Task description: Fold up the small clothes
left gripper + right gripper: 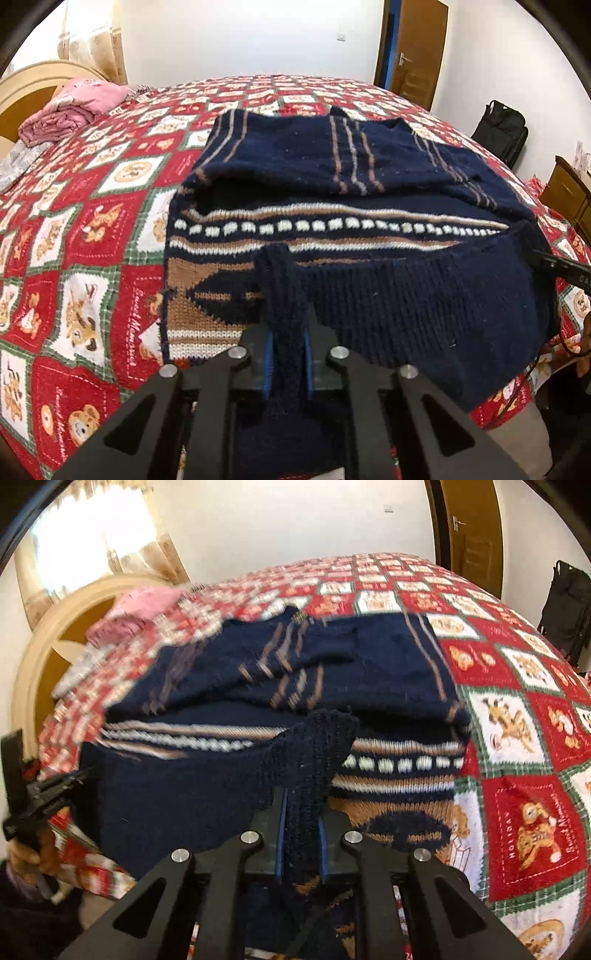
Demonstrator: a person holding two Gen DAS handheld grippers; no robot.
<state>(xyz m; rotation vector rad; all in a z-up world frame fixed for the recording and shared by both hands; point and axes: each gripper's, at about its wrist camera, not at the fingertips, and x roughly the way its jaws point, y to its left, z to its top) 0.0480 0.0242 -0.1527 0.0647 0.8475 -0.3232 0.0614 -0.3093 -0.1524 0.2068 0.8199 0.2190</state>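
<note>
Both the left gripper and the right gripper have jaws closed on the near ribbed hem of the navy knitted sweater with tan stripes, which lies on the bed with the red checked teddy-bear cover.

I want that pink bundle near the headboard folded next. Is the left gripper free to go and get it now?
Probably not: the left gripper is shut on the navy sweater's hem, and the pink bundle lies far across the bed.
</note>
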